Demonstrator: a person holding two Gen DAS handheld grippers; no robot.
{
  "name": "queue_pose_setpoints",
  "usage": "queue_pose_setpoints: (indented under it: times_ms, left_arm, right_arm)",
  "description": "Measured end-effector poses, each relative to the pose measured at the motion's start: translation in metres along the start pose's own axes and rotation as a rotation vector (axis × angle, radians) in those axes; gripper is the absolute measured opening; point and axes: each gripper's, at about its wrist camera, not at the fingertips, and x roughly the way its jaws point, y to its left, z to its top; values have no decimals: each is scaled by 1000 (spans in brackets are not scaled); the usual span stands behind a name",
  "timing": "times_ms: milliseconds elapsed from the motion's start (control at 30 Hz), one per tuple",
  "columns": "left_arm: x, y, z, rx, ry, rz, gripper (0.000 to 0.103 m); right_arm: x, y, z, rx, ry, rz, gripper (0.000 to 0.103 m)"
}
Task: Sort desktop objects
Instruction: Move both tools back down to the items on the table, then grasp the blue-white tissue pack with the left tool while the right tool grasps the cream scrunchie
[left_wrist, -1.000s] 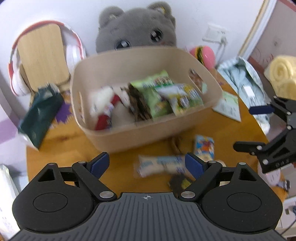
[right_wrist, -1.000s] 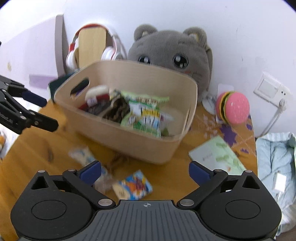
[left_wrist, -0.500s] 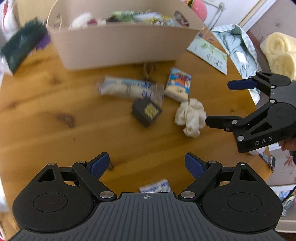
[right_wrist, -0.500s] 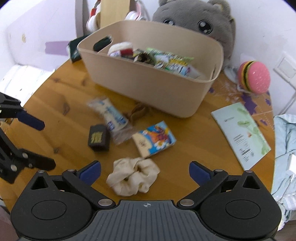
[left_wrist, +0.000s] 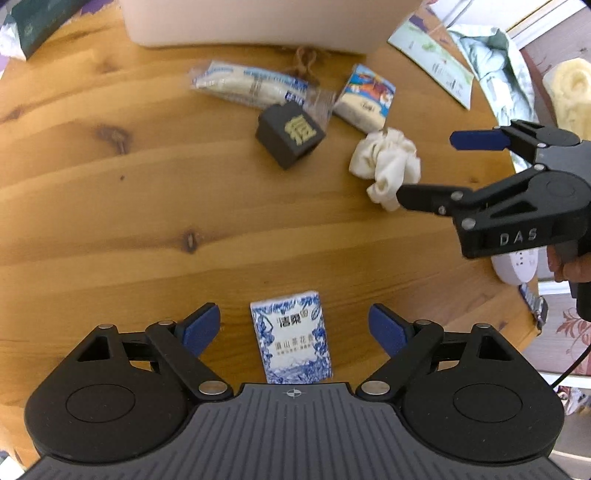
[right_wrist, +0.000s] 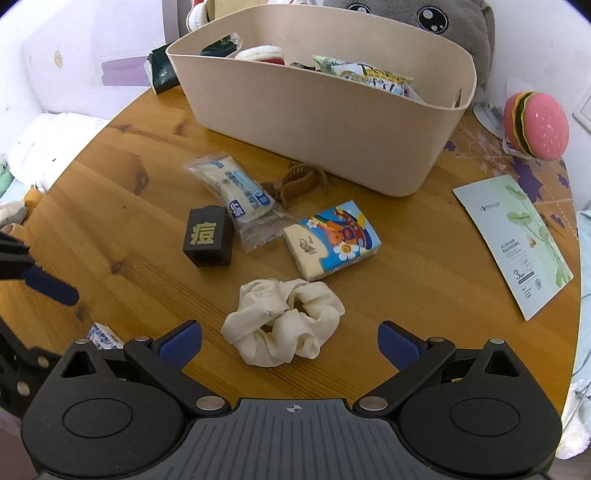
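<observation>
Left wrist view shows the left gripper (left_wrist: 294, 326) with its blue-tipped fingers spread wide apart and nothing between them but a small blue-and-white tissue pack (left_wrist: 291, 340), which lies flat on the wooden table (left_wrist: 110, 206) in the gap, touching neither finger. Farther out, near the middle of the table, a black cube with a gold character (left_wrist: 290, 134) sits just beside a clear-wrapped white snack (left_wrist: 251, 83), and to the right of those a colourful tissue pack (left_wrist: 365, 98) lies next to a cream scrunchie (left_wrist: 386, 162). At the right edge the right gripper (left_wrist: 424, 166) hangs over the table with its fingers apart, the lower finger close against the scrunchie; contact cannot be judged. From the right wrist view, the right gripper (right_wrist: 290, 341) is likewise open and empty, and the scrunchie (right_wrist: 282, 321) lies on the table partly between its fingertips, nearer the left one. Beyond it sit the colourful tissue pack (right_wrist: 332, 240), the black cube (right_wrist: 208, 236) and the wrapped snack (right_wrist: 236, 192), with a brown hair claw (right_wrist: 299, 181) just behind. At the far side stands a beige bin (right_wrist: 325, 122) already holding snack bags (right_wrist: 369, 75), with a grey plush toy (right_wrist: 436, 22) behind it. A pink burger toy (right_wrist: 537, 123) and a pale green booklet (right_wrist: 513, 240) lie to the right.
</observation>
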Motion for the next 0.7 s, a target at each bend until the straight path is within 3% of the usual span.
queue_pose_setpoints:
  times_ms: [233, 333, 367, 533, 600, 700]
  left_arm:
    - [15, 6, -4, -35, 42, 38, 89]
    - [19, 6, -5, -38, 55, 41, 84]
    - [22, 7, -4, -39, 64, 36, 79]
    - [22, 2, -3, -20, 41, 52, 72]
    - [21, 1, -2, -9, 27, 68, 57]
    - [19, 3, 0, -17, 25, 66, 51]
  right_arm:
    - [11, -3, -4, 32, -7, 10, 103]
    - [15, -2, -5, 44, -13, 9, 100]
    - [17, -2, -5, 49, -13, 10, 97]
    - [26, -5, -5, 102, -16, 16, 82]
    - [30, -5, -5, 112, -4, 23, 69]
    - [32, -2, -6, 97, 1, 21, 50]
